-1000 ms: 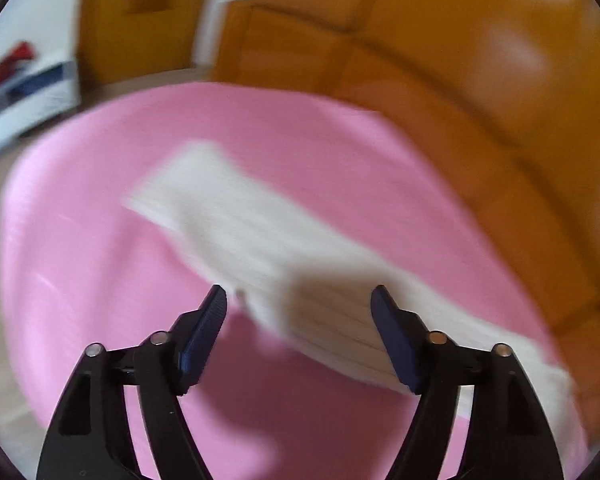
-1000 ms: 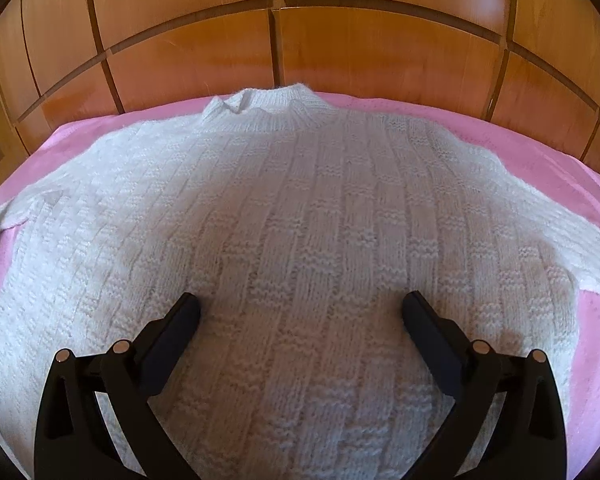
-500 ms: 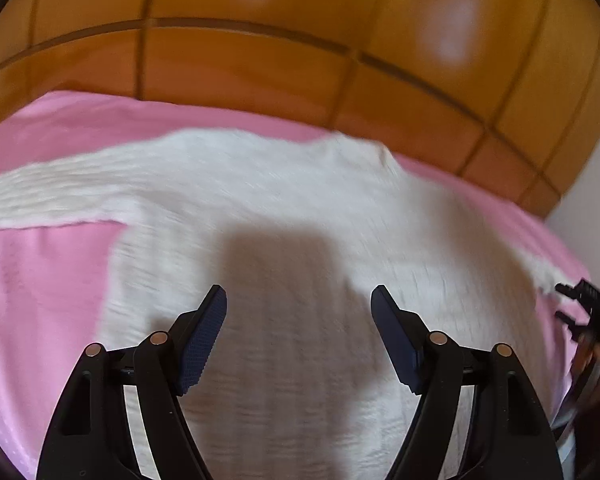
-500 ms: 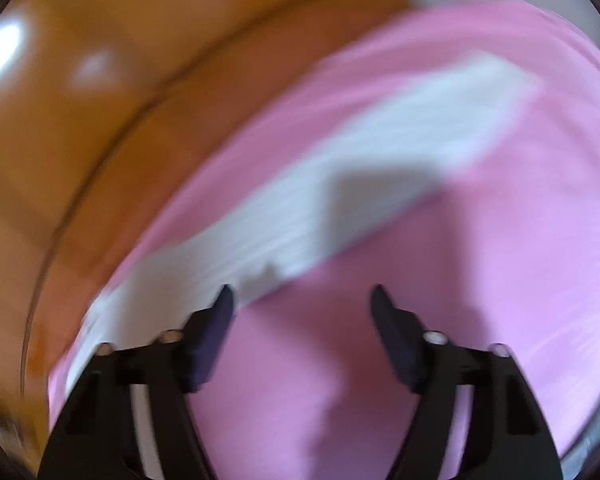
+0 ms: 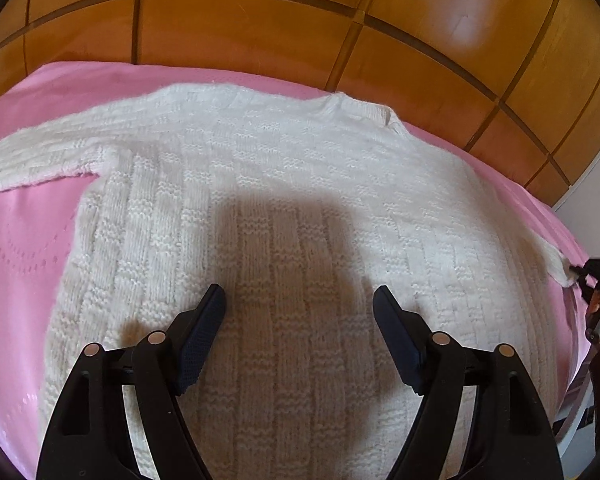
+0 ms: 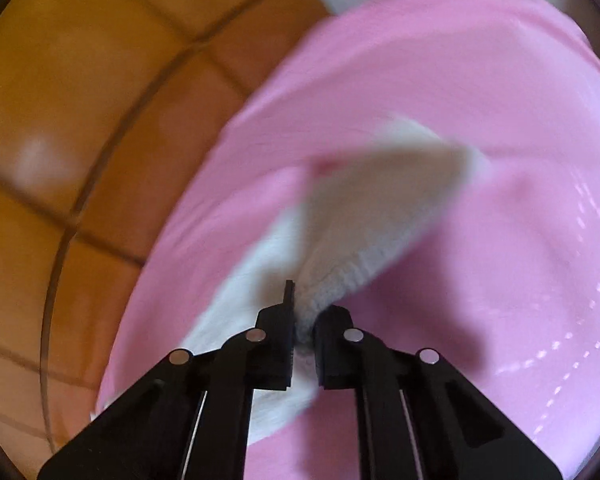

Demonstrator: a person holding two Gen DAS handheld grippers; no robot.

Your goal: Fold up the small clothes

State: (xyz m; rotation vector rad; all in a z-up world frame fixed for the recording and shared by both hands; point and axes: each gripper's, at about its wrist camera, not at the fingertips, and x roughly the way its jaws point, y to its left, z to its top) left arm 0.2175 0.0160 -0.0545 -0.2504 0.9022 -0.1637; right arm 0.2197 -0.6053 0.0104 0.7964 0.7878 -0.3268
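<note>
Pinching the sleeve cuff [image 6: 340, 280] of the white knit sweater [image 5: 292, 184], the right gripper [image 6: 302, 320] is clenching, its jaws having just been closing on the cuff, likely to fold it inward. Hovering released over the sweater's body, the left gripper [image 5: 300, 312] is waiting above the pink bed [image 5: 16, 240]. No readable writing is showing.

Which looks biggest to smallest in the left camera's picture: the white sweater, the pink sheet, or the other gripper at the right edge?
1. Sweater, filling most of the picture.
2. Sheet, though the sweater hides much of it.
3. Right gripper, only a small part showing at the edge, shut on the sleeve end.
</note>
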